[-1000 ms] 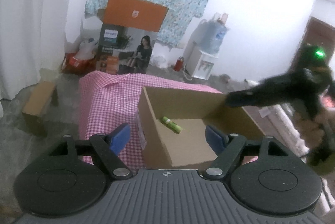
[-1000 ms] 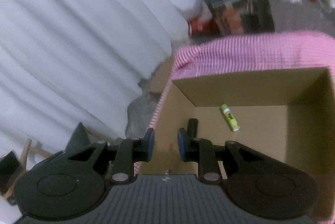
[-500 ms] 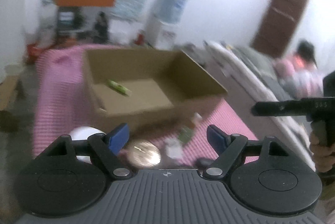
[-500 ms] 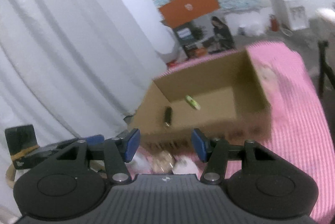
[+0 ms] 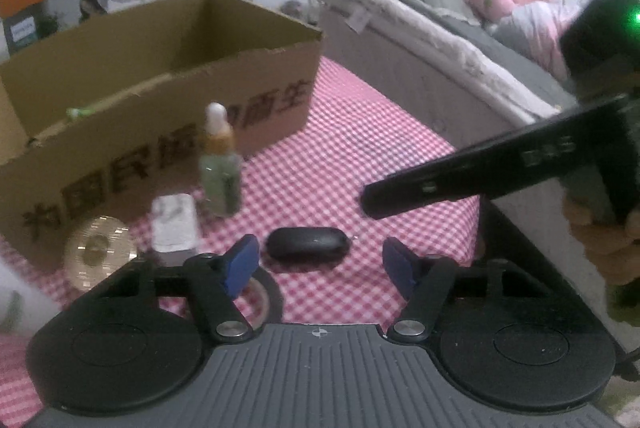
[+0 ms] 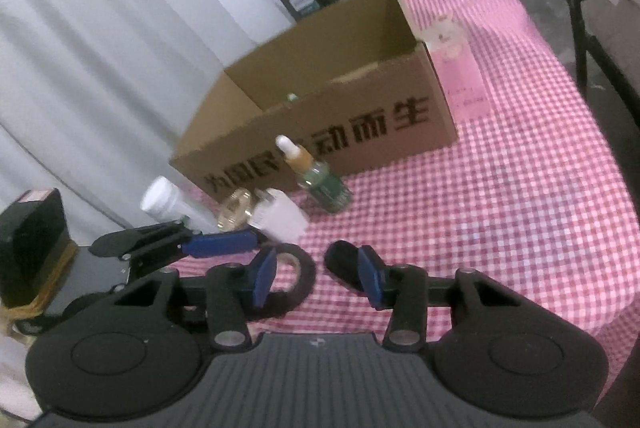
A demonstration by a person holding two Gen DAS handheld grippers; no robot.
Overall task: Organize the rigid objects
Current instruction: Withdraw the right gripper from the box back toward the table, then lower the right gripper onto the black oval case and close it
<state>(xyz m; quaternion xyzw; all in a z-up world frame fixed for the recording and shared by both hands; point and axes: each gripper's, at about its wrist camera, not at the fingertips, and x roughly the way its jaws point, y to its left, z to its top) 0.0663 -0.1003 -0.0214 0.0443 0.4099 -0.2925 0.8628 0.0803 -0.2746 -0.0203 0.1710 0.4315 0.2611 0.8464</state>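
Note:
An open cardboard box (image 5: 168,131) (image 6: 360,131) stands on the pink checked cloth, with a green tube (image 5: 80,112) lying inside. In front of it stand a green dropper bottle (image 5: 220,163) (image 6: 320,179), a white box (image 5: 174,224) (image 6: 280,218), a gold disc (image 5: 98,252) (image 6: 236,211), a white jar (image 6: 164,199), a black oval case (image 5: 306,243) (image 6: 344,266) and a tape ring (image 5: 262,294) (image 6: 296,276). My left gripper (image 5: 320,266) is open just before the black case. My right gripper (image 6: 316,278) is open, with the case at its right finger.
The right gripper's body (image 5: 500,167) reaches in from the right of the left wrist view. A bed (image 5: 440,39) runs along the table's right side. A pink card (image 6: 456,67) lies beside the box. White curtains (image 6: 100,47) hang at left.
Both grippers have pulled back from over the box and dropped low toward the items in front of it. The right gripper has opened wide from nearly shut.

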